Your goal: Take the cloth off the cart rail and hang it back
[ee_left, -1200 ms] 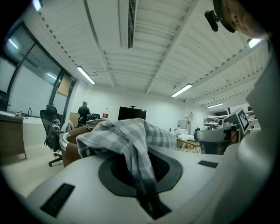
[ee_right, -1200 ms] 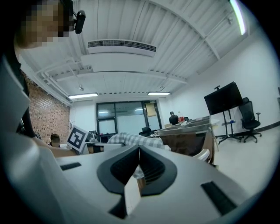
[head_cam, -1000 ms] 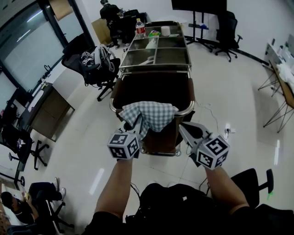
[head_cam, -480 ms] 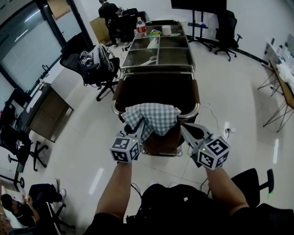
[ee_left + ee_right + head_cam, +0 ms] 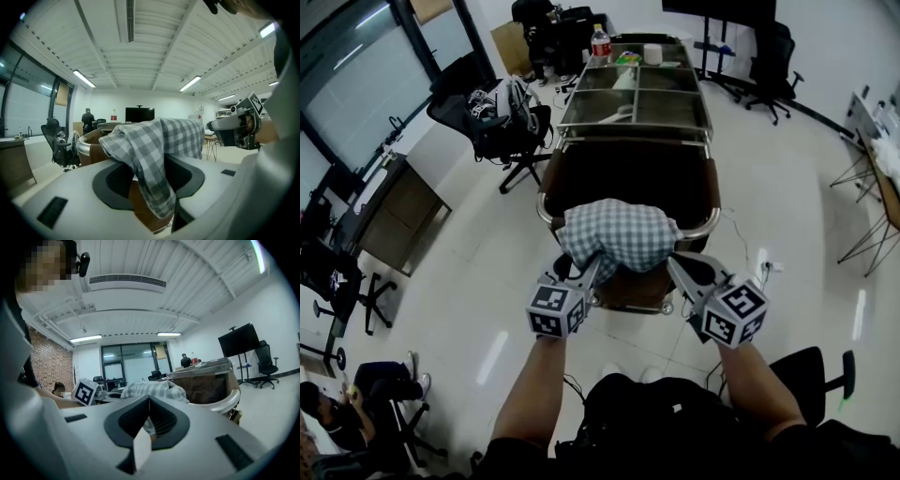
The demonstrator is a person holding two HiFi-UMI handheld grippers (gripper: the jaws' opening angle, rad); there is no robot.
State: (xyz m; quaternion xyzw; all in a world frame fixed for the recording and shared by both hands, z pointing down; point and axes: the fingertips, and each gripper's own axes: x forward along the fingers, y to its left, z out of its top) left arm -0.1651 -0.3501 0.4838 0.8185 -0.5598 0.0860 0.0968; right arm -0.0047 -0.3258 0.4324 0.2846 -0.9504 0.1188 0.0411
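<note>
The grey-and-white checked cloth (image 5: 621,236) lies draped over the near end of the chrome tubular cart rail (image 5: 713,214). It is humped across the tube, with a fold hanging down on your side. By the look of it, you are at the close of the hang-it-back step: the cloth sits on the rail, and what is left is to let go cleanly.

Your left gripper (image 5: 577,272) is just below the cloth's near-left edge. Its jaws are opening and stand about half apart. In the left gripper view the hanging fold drops between them, but the pads do not press on it, so the rail alone carries the cloth on that side.

Your right gripper (image 5: 677,265) is at the cloth's right edge with its jaws drawn together. A scrap of checked fabric shows in the slit between them in the right gripper view, but you cannot tell from here whether it is pinched or only lies beyond the tips.

For the next move, let the left jaws spread wider, then draw that gripper straight back and down toward you so the fold slides out without being tugged off the rail. Treat the right side as possibly holding: part those jaws before you pull away. The likely slip is a snagged fold dragging the whole cloth over the tube.
</note>
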